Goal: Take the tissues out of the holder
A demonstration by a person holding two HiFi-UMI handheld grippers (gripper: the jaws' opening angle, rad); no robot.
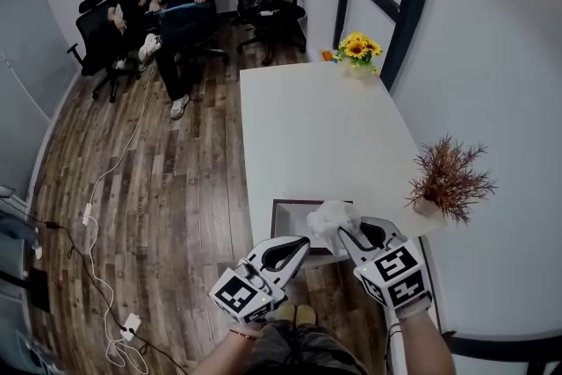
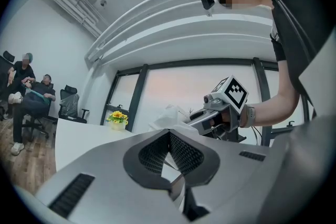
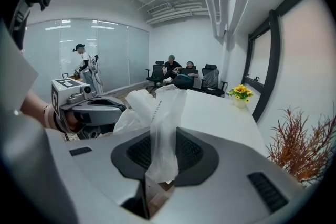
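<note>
The right tongs are closed on a white crumpled tissue. A twisted strand of the tissue is pinched between the ribbed pads and the loose end is spread above them. The left tongs are closed at the tips, and nothing is held between the pads.

In the head view, the tissue is seen raised at the tips of the right tongs, just over a dark rectangular holder at the near end of the long white surface. Whether the tissue is clear of the holder cannot be told. The left tongs are held just beside the holder.

The holder is shown only in the head view, as is a red-brown dried plant in a pot at the right edge. A pot of yellow sunflowers at the far end appears in all three views. Only the right gripper view shows a glass partition.
</note>
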